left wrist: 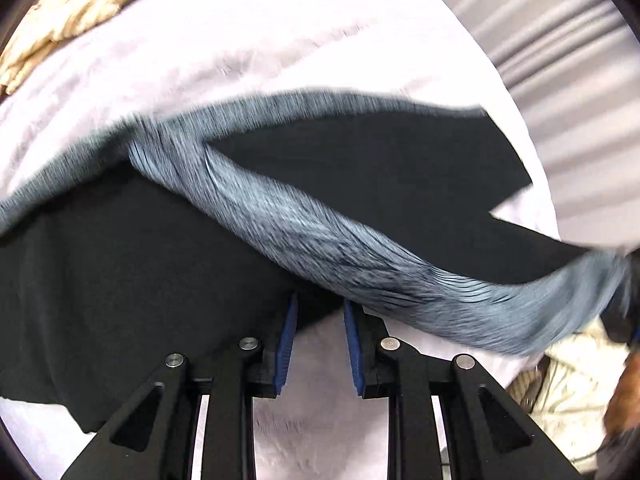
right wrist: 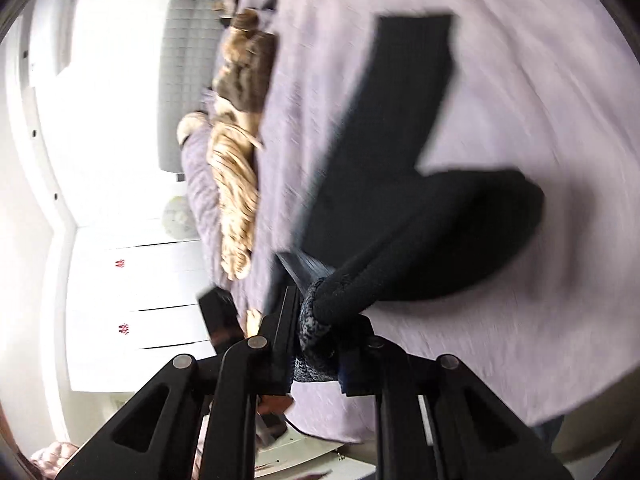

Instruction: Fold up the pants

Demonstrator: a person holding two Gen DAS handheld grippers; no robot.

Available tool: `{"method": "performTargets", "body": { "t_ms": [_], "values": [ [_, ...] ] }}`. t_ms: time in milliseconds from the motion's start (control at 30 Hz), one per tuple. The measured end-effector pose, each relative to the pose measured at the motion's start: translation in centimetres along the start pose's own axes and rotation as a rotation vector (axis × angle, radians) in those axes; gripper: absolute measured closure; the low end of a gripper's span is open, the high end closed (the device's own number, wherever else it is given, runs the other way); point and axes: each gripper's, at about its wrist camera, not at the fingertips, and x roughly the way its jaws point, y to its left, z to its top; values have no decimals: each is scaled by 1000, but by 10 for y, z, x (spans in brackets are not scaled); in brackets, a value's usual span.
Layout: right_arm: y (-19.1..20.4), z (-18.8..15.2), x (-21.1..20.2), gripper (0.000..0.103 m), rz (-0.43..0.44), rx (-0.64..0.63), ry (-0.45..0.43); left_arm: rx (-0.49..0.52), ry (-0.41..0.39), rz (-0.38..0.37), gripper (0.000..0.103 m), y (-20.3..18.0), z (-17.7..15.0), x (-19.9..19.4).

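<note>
— Jaws first: the left gripper (left wrist: 318,320) had its jaws clenched, blue pads (left wrist: 288,336) drawn close, and their tips bit into the black cloth of the pants (left wrist: 120,260). See that?

— I saw it. A narrow gap showed between the pads lower down, with the lilac bed cover (left wrist: 240,40) visible through it, but the tips were nipped onto the fabric's edge.

— And the right gripper (right wrist: 320,340)? Clamped too. A bunched wad of the grey-blue ribbed waistband (left wrist: 300,220) was squeezed between its jaws.

— Yes, and from that grip the waistband ran as a twisted rope across the black cloth, past the left gripper's tips.

— Where did the pants sit overall?

— On the bed, spread over that lilac cover. From the right wrist view one leg (right wrist: 416,60) stretched away flat, and the other (right wrist: 480,232) curled off to the side in a dark rounded lobe. The part nearest the jaws was lifted and pulled taut.

— Everything looked smeared to me.

— It did; both views were blurred, the waistband worst of all.

— Anything else on the bed?

— A tan striped cloth (right wrist: 236,184) lay heaped along the far edge of the cover, well apart from the pants. Beyond the bed stood white drawers (right wrist: 160,280) and a grey quilted headboard (right wrist: 188,60).
</note>
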Motion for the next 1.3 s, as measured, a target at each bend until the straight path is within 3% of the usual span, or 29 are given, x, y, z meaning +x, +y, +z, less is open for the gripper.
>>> {"method": "performTargets", "body": {
  "t_ms": [133, 233, 300, 433, 500, 633, 700, 833, 900, 933, 967, 1067, 1100, 1133, 1167, 1233, 1300],
  "values": [
    [33, 73, 11, 85, -14, -78, 0, -30, -12, 64, 79, -3, 34, 12],
    [37, 127, 28, 82, -80, -70, -2, -68, -17, 111, 79, -4, 66, 32],
    [33, 168, 47, 78, -196, -59, -3, -114, -23, 133, 79, -3, 92, 47],
    [28, 214, 78, 57, -381, -127, 49, -164, -58, 126, 79, -8, 125, 52],
    [35, 211, 78, 51, -439, -209, 64, -150, -65, 126, 79, -14, 127, 47],
    [35, 194, 68, 49, -447, -266, 95, -159, -52, 172, 79, -14, 113, 41],
    [17, 174, 58, 49, -437, -228, 101, -194, -40, 205, 79, -4, 100, 42],
    [-29, 173, 74, 50, -380, -91, 124, -249, 14, 235, 79, 7, 85, 67],
    [-47, 180, 90, 78, -296, -22, 107, -217, 18, 262, 79, -1, 87, 67],
    [-50, 184, 100, 95, -299, 6, 114, -196, 25, 268, 79, -12, 92, 68],
    [-49, 184, 101, 95, -303, 23, 116, -176, 13, 257, 79, -17, 91, 61],
    [-27, 170, 86, 95, -267, -91, 145, -131, -18, 247, 77, -20, 83, 42],
    [-26, 165, 81, 95, -294, -110, 158, -121, -4, 249, 54, -22, 79, 46],
    [-29, 159, 79, 95, -327, -113, 172, -119, 10, 255, 39, -19, 74, 50],
    [-37, 155, 80, 94, -376, -114, 195, -122, 12, 273, 32, -18, 68, 55],
    [-58, 153, 88, 92, -445, -113, 218, -104, 60, 322, 32, -21, 60, 68],
    [-66, 156, 86, 89, -408, -46, 218, -113, 41, 301, 32, -26, 56, 62]
  ]
}}
